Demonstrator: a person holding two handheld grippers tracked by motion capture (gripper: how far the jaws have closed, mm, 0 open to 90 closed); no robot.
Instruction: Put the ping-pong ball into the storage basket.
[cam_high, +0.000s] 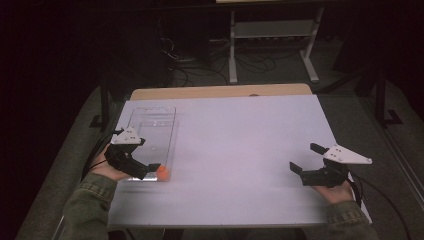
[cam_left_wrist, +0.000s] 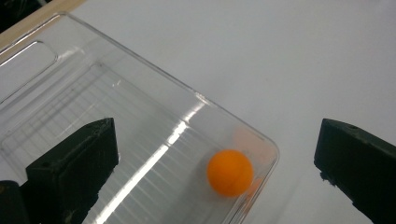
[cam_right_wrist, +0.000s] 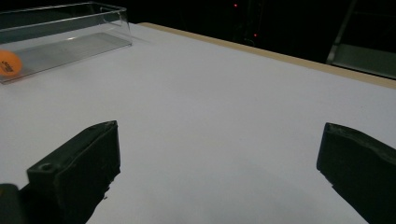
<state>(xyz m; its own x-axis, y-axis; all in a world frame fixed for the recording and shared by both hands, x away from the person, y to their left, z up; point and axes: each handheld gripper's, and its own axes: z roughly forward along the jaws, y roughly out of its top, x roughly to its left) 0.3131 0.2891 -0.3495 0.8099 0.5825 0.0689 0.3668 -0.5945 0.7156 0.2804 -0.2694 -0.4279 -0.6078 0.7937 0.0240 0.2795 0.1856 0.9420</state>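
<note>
An orange ball (cam_high: 163, 173) lies in the near right corner of a clear plastic tray (cam_high: 150, 125) at the table's left. My left gripper (cam_high: 148, 171) is open at that corner, close to the ball. In the left gripper view the ball (cam_left_wrist: 230, 172) rests against the tray wall (cam_left_wrist: 140, 65). My left gripper (cam_left_wrist: 212, 154) has one jaw over the tray floor and the other outside it over the table. My right gripper (cam_high: 305, 157) is open at the table's right, with nothing between its fingers. In the right gripper view, the right gripper (cam_right_wrist: 219, 163) faces the far-off ball (cam_right_wrist: 9, 63) and tray (cam_right_wrist: 70, 28).
A white sheet (cam_high: 230, 150) covers the table, and a wooden strip (cam_high: 220, 91) shows along its far edge. Beyond it, on the dark floor, stand a white metal frame (cam_high: 272, 45) and tangled cables (cam_high: 200, 65). A cable (cam_high: 385, 200) trails from the right gripper.
</note>
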